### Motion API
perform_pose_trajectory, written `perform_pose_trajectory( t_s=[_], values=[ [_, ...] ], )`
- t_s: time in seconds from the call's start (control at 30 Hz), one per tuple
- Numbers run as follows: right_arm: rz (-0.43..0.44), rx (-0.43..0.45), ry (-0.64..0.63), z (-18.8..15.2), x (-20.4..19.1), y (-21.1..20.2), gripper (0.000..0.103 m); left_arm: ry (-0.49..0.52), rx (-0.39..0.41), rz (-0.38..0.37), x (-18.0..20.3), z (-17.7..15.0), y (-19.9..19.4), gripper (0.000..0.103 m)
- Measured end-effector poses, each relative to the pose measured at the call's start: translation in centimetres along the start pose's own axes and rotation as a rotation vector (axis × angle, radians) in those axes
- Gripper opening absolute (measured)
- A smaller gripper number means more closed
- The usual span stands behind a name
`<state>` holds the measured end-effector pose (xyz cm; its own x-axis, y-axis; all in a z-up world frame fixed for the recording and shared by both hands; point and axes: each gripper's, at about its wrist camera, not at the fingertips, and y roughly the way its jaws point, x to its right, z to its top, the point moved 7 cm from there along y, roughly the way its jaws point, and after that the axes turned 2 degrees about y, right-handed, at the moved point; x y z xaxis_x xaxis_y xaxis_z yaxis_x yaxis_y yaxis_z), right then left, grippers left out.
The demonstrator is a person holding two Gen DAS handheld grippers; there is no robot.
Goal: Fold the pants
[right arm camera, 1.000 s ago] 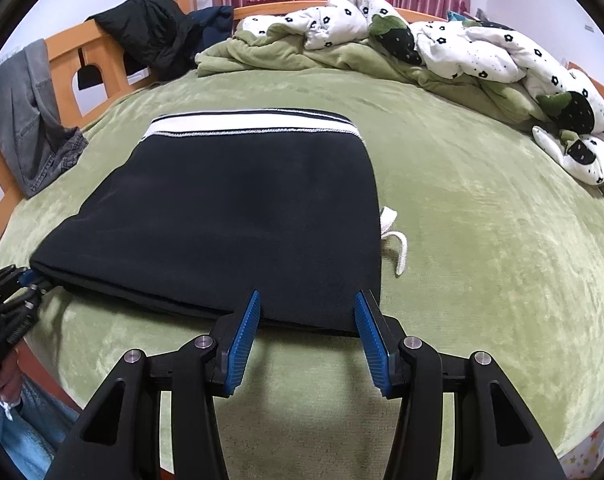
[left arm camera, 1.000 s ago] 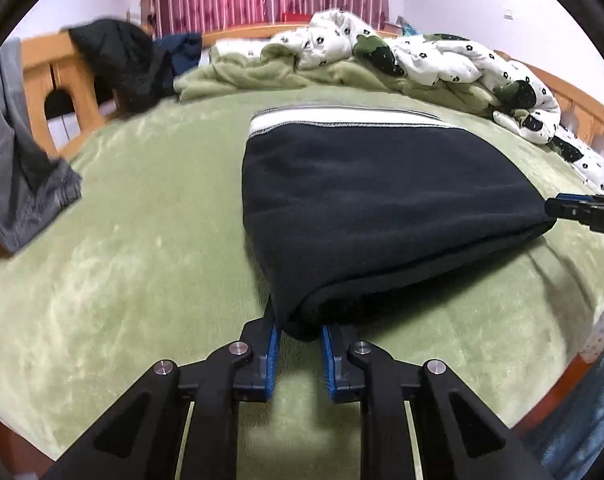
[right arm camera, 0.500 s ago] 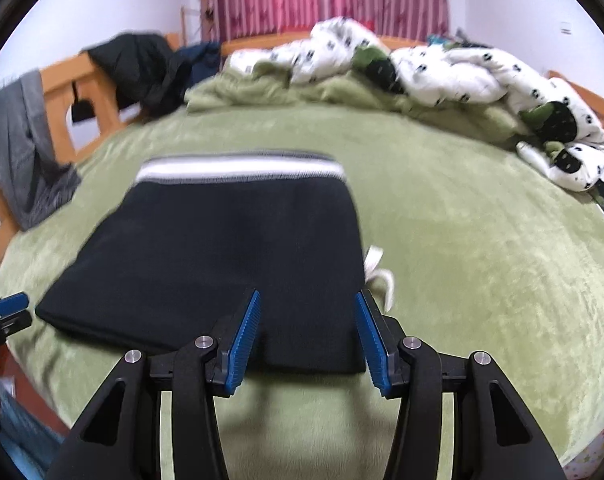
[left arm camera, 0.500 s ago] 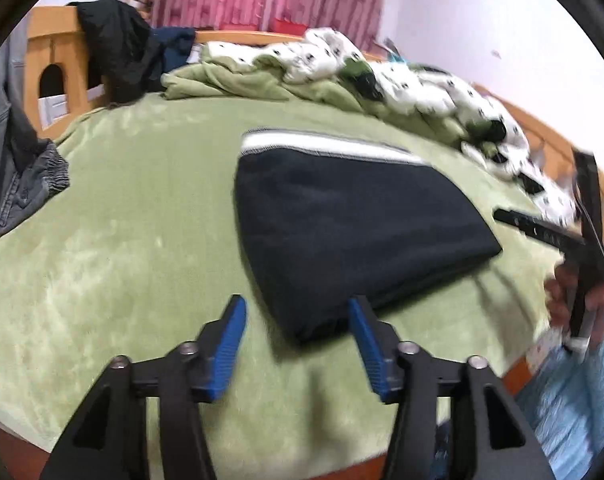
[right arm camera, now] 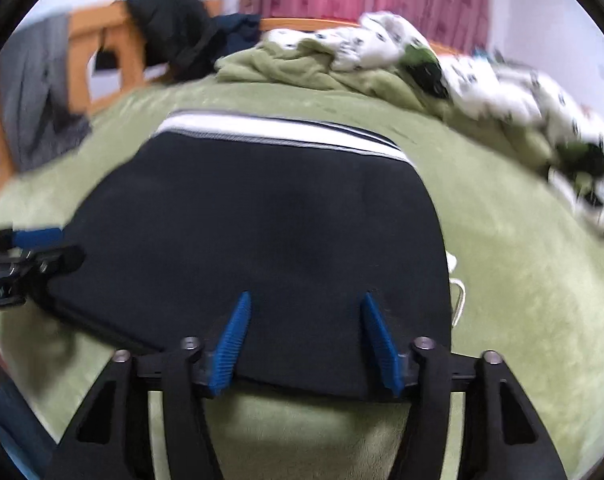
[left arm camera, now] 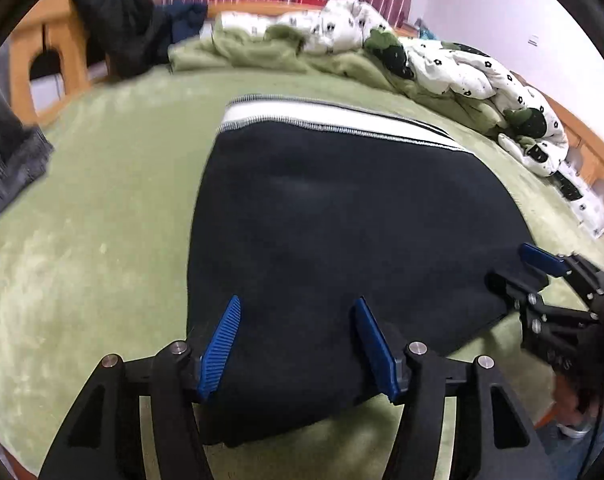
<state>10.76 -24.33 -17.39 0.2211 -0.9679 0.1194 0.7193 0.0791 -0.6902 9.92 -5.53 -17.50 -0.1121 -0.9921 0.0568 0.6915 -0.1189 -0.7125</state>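
The black pants [left arm camera: 341,220] lie folded flat on the green bed [left arm camera: 102,240], with the white waistband [left arm camera: 333,120] at the far end. My left gripper [left arm camera: 298,312] is open, its blue pads over the near left corner of the fold. My right gripper [right arm camera: 303,308] is open over the near right edge of the pants [right arm camera: 262,232]. The right gripper also shows at the right in the left wrist view [left arm camera: 541,276]. The left gripper shows at the left in the right wrist view [right arm camera: 30,252]. A white drawstring [right arm camera: 457,300] pokes out at the right side.
A rumpled green blanket [left arm camera: 270,56] and a white patterned duvet [left arm camera: 481,80] lie at the far side. Dark clothes [left arm camera: 118,24] hang on the wooden bed frame [left arm camera: 34,52]. Grey jeans [left arm camera: 6,160] hang at the left edge.
My left gripper let go of the pants corner, opened and moved forward over the fold. My right gripper stayed open and moved in over the near edge.
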Motion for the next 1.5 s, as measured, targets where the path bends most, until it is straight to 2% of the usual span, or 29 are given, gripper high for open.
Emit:
perform_pose_trajectory(
  t_s=[0.1,0.2,0.27,0.47,0.57,0.67,0.7,0.83,0.9,1.0,1.03,1.1,1.23,1.5],
  values=[
    [-0.005,-0.015,-0.033,-0.9,-0.8,-0.4,0.066,0.07,-0.002,0.026,1.0,-0.4,-0.6,0.064],
    [0.047,-0.039,-0.01,-0.6,-0.6,-0.9,0.066,0.026,-0.015,-0.015,0.3,0.0,-1.1,0.064],
    [0.071,-0.018,0.013,0.3,-0.3,-1.6,0.066,-0.002,-0.018,-0.024,-0.3,0.9,-1.2,0.064],
    [0.098,0.138,0.104,4.9,1.3,-3.4,0.066,0.007,0.023,0.019,-1.3,5.4,0.5,0.064],
    [0.076,0.175,0.075,7.7,1.5,-2.5,0.066,-0.005,0.022,-0.001,-1.2,7.3,1.6,0.064],
    [0.047,0.167,0.095,10.6,2.6,-0.2,0.065,-0.035,0.044,-0.024,-0.7,9.6,2.8,0.064],
    [0.042,0.15,0.128,11.3,3.2,0.6,0.06,-0.029,0.053,-0.019,-0.5,10.4,3.3,0.064],
    [0.073,0.134,0.222,14.6,5.0,3.5,0.058,-0.004,0.05,-0.001,-0.1,13.3,6.1,0.064],
    [0.039,0.107,0.201,14.9,5.2,5.3,0.054,-0.03,0.017,-0.008,-0.4,13.1,7.4,0.064],
    [0.02,-0.01,0.175,13.0,5.2,9.7,0.033,-0.077,-0.066,-0.004,-1.1,12.2,9.5,0.064],
    [-0.001,-0.04,0.172,12.1,5.3,11.0,0.033,-0.086,-0.078,0.002,-1.4,11.9,9.8,0.064],
    [-0.011,-0.008,0.149,12.3,5.1,10.7,0.032,-0.091,-0.088,0.018,-1.6,11.7,10.0,0.065],
    [-0.033,-0.001,0.118,12.0,4.7,10.8,0.033,-0.069,-0.086,0.037,-1.3,11.3,9.9,0.068],
    [-0.018,0.011,0.127,12.0,4.8,10.4,0.035,-0.053,-0.095,0.049,-1.4,11.2,10.2,0.073]
  ],
)
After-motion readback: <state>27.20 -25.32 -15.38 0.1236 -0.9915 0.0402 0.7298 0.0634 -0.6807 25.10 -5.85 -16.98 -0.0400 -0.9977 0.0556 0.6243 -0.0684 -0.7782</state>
